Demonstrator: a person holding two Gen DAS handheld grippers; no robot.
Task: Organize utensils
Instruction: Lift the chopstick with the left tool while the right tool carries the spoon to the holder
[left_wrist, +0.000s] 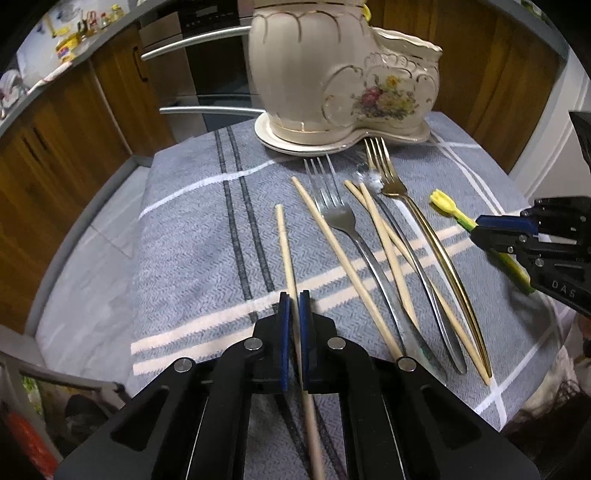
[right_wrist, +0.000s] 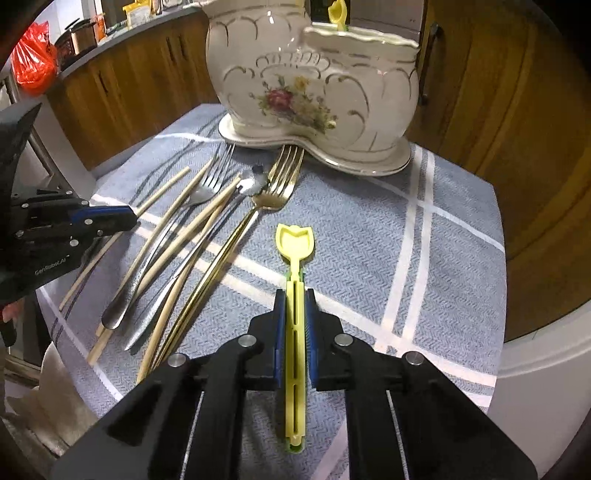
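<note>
Left tool (left_wrist: 294, 295) clenched on a chopstick (left_wrist: 285, 243); right tool (right_wrist: 295, 295) clenched on yellow plastic spoon (right_wrist: 295, 245) — both lying on the worktop. Btwn them: crossed chopsticks (left_wrist: 384, 236), silver fork (left_wrist: 341, 218), gold fork (left_wrist: 391, 181). Beyond — floral ceramic holder (right_wrist: 314, 92) w/ another yellow spoon inside, on blue checked cloth (right_wrist: 424, 258); wood cabinets (right_wrist: 517, 129) behind.

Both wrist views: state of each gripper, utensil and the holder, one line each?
left gripper: shut on chopstick.
right gripper: shut on yellow spoon.
silver fork: flat on cloth, loose.
gold fork: flat, tines touching the holder's plate.
other chopsticks: loose, crossing the cutlery.
ceramic holder: upright; one yellow utensil inside.
</note>
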